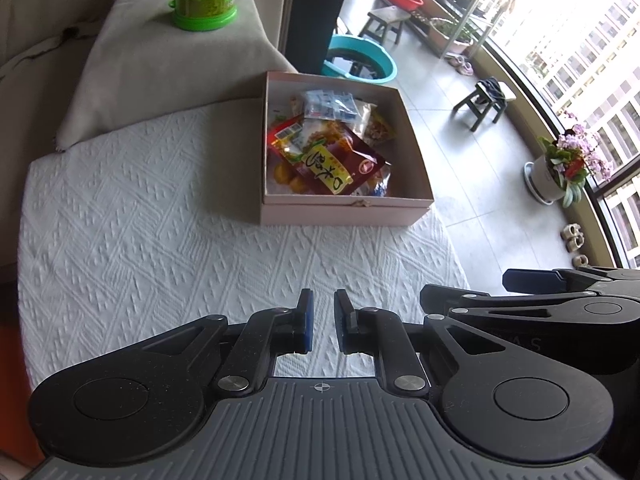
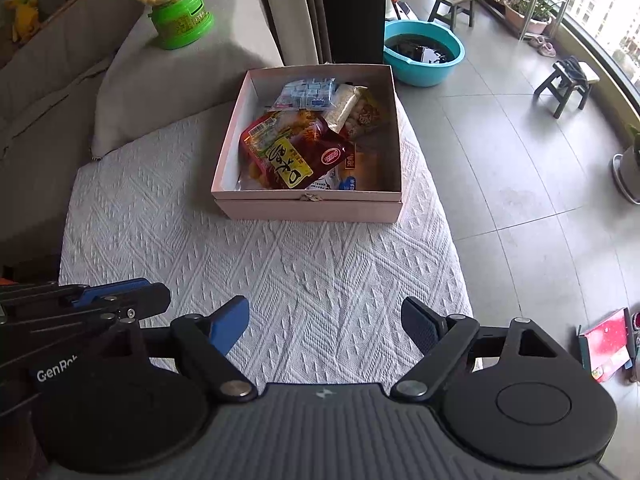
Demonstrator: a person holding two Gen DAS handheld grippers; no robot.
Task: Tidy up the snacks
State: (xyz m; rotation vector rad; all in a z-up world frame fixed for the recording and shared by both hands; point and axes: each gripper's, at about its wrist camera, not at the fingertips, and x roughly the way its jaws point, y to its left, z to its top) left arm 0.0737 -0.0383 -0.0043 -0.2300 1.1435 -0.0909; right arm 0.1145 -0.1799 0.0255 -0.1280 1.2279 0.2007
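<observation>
White quilted textured cloth [image 2: 280, 264] over the surface, open pink cardboard box [image 2: 312, 209] of snack packets [image 2: 296, 156] on it, grey tiled floor [image 2: 500, 168] alongside, left gripper [image 1: 323, 320] nearly closed on nothing, right gripper [image 2: 325, 326] spread wide, empty.

Left gripper [image 1: 322, 322]: black linkage arms, blue pads, silver pivot screws, ribbed grey body with crosshair mark. Right gripper [image 2: 325, 326]: same black links, blue pad, textured black pad face, white "GenRob" lettering nearby
</observation>
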